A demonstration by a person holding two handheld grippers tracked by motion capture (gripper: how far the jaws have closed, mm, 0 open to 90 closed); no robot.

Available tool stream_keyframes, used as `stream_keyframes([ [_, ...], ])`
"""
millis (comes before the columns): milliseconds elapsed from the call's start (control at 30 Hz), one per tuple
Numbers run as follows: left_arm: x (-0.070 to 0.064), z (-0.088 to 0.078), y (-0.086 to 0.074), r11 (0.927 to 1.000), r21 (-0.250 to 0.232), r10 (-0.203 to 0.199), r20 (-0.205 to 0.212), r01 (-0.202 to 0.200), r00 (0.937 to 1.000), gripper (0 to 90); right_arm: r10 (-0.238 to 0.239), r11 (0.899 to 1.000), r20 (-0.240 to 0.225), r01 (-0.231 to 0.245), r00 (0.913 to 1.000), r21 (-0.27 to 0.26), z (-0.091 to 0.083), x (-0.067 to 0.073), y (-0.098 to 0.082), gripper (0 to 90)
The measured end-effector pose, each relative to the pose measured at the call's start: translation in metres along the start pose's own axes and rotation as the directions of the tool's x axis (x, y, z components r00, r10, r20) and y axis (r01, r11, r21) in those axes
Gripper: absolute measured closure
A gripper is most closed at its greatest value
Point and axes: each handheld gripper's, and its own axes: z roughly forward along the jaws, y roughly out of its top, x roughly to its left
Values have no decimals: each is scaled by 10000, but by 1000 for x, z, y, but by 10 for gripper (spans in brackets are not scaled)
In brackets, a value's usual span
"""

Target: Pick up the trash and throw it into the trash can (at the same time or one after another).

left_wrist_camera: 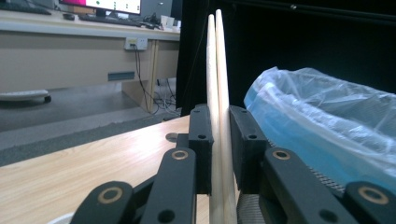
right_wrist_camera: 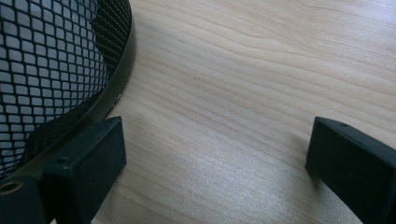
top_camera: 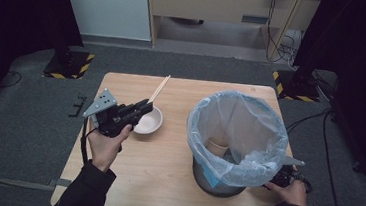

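Note:
A pair of wooden chopsticks [top_camera: 159, 89] sticks up and away from my left gripper [top_camera: 144, 107], which is shut on them above a small white bowl [top_camera: 150, 122]. In the left gripper view the chopsticks [left_wrist_camera: 219, 84] stand upright, pinched between the two black pads. A black mesh bin lined with a pale blue plastic bag [top_camera: 237, 133] stands at the right of the table, some items lying inside. My right gripper [right_wrist_camera: 215, 154] rests low on the table beside the mesh bin's base [right_wrist_camera: 56, 70], jaws wide apart with bare wood between them. In the high view the right hand [top_camera: 291, 190] sits behind the bin.
The wooden table [top_camera: 164, 181] has free surface in front and at the back. Grey carpet surrounds it, with black stands and yellow-striped bases at the far corners. A desk [left_wrist_camera: 70, 51] and cables lie beyond.

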Motion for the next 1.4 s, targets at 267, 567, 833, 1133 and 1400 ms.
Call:
stream_keyframes([
  [267, -13, -4, 10, 9992, -349, 234, 440, -219, 9988, 795, -2, 10000, -1, 2, 10000, 1, 0, 0, 0, 50],
  [567, -30, -7, 17, 9974, -621, 427, 920, -371, 9948, 795, 4, 10000, -2, -4, 10000, -4, 0, 0, 0, 50],
  [833, -42, -4, 23, 9962, -656, 644, 1219, -567, 9905, 795, 1, 10000, 3, -1, 10000, -2, 0, 0, 0, 49],
  [1133, -56, 3, 37, 9932, -1013, 729, 1545, -576, 9853, 795, 8, 10000, 8, -8, 10000, -2, 0, 0, 0, 49],
  [1400, -73, 20, 52, 9904, -1183, 925, 1891, -708, 9776, 795, 7, 10000, 5, -7, 10000, 0, 0, 0, 0, 49],
])
